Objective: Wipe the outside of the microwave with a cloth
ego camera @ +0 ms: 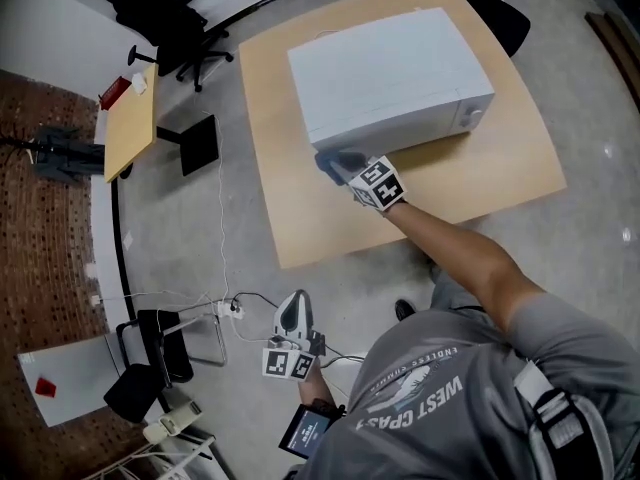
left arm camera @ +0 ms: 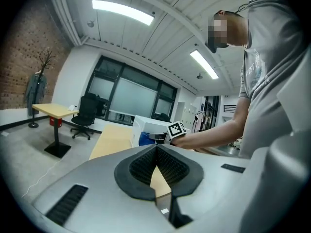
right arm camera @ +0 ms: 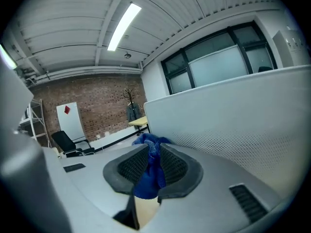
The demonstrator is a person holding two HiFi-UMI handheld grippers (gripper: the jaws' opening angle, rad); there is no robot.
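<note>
A white microwave (ego camera: 390, 73) stands on a light wooden table (ego camera: 470, 183). My right gripper (ego camera: 338, 164) is shut on a blue cloth (ego camera: 332, 160), held at the microwave's lower left corner. In the right gripper view the cloth (right arm camera: 149, 166) is pinched between the black pads, and the microwave's perforated side wall (right arm camera: 233, 125) fills the right. My left gripper (ego camera: 290, 313) hangs low beside the person's body, over the floor, shut and empty. In the left gripper view its pads (left arm camera: 171, 166) meet, and the microwave (left arm camera: 150, 128) and the cloth (left arm camera: 146, 139) show far off.
A small wooden side table (ego camera: 130, 118) and black office chairs (ego camera: 175, 28) stand at the left rear. Cables (ego camera: 225, 298) and a chair (ego camera: 150, 353) lie on the floor near my left gripper. Another chair (ego camera: 500, 3) stands behind the table.
</note>
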